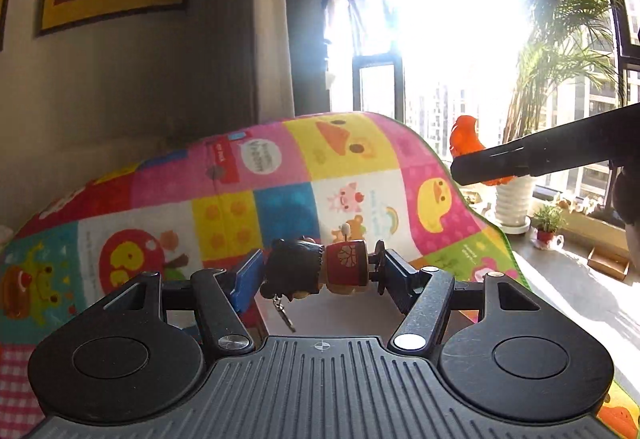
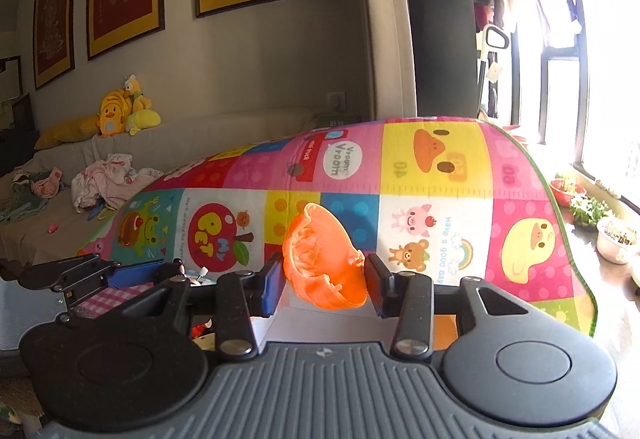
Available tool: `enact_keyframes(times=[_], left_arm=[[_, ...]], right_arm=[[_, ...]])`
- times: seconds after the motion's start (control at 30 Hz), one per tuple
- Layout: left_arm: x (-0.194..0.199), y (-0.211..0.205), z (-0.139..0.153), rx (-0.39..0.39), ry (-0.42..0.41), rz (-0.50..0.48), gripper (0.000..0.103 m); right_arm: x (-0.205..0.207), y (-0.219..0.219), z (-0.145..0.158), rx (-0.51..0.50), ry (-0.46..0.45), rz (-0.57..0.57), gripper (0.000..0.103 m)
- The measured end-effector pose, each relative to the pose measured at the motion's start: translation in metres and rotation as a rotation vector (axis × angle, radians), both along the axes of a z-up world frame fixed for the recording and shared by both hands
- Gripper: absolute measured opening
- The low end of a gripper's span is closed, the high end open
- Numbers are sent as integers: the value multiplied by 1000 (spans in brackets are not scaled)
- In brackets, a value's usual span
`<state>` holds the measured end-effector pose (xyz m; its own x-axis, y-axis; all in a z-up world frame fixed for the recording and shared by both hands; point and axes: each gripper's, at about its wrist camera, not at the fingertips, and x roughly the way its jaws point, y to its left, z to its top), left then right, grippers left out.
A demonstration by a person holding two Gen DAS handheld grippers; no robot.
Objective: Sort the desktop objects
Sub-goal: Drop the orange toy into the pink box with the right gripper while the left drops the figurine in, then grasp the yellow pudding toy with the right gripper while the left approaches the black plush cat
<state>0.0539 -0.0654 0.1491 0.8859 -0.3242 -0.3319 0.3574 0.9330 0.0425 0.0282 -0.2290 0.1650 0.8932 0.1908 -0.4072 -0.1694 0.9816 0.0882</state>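
Observation:
In the left wrist view my left gripper (image 1: 320, 269) is shut on a small wooden doll (image 1: 320, 271) with black hair and a red body. The doll lies sideways between the pads and a little metal chain hangs from it. My right gripper (image 2: 324, 275) is shut on an orange plastic toy (image 2: 320, 259) with a ribbed, shell-like shape. Both are held in the air above the colourful cartoon play mat (image 2: 420, 175). The right gripper's black finger (image 1: 540, 155) and the orange toy (image 1: 464, 139) also show at the right of the left wrist view. The left gripper (image 2: 120, 275) shows at the lower left of the right wrist view.
A pale white surface (image 2: 288, 319) lies just under the right gripper's fingers. A sofa (image 2: 48, 207) with plush toys (image 2: 120, 111) and crumpled clothes stands to the left. Potted plants (image 1: 548, 223) and a cardboard box (image 1: 608, 263) stand by the bright window on the right.

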Motion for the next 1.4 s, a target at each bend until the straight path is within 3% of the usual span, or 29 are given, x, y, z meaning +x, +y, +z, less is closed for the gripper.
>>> enact_keyframes(times=[0.1,0.13,0.2,0.23,0.33,0.43,0.6,0.73,0.9,1.03,1.17,1.3,1.4], left_arm=[[34,-3,-13,-51,30,-4,74],[44,-1,-17,-55,55,13,82],[52,11,-24,-55,87,71,91],[49,19,-28,-48,89,95,97],[26,37,-44,46,85,147,97],[-3,42,-69,130,104,134,97],[-27,46,-109,174,179,110,97],[-11,53,-123,164,233,132,77],[10,53,-130,147,259,134,75],[16,55,-134,149,275,153,44],[-2,59,-125,142,257,127,44],[-37,60,-122,122,301,27,44],[-63,63,-122,133,310,-2,56]], right_arm=[[42,0,-20,27,5,-23,46],[55,2,-26,20,-3,-37,67],[72,3,-38,-3,2,-93,77],[74,3,-43,-13,3,-104,77],[67,2,-58,-18,5,-87,77],[56,4,-75,-26,21,-86,77],[32,10,-97,-20,73,-27,77],[5,20,-110,-50,107,47,77],[-14,28,-118,-68,126,82,77],[-16,33,-120,-73,136,101,77],[-20,42,-120,-104,118,122,77],[-23,57,-122,-140,109,178,77],[-23,71,-125,-158,118,238,77]])
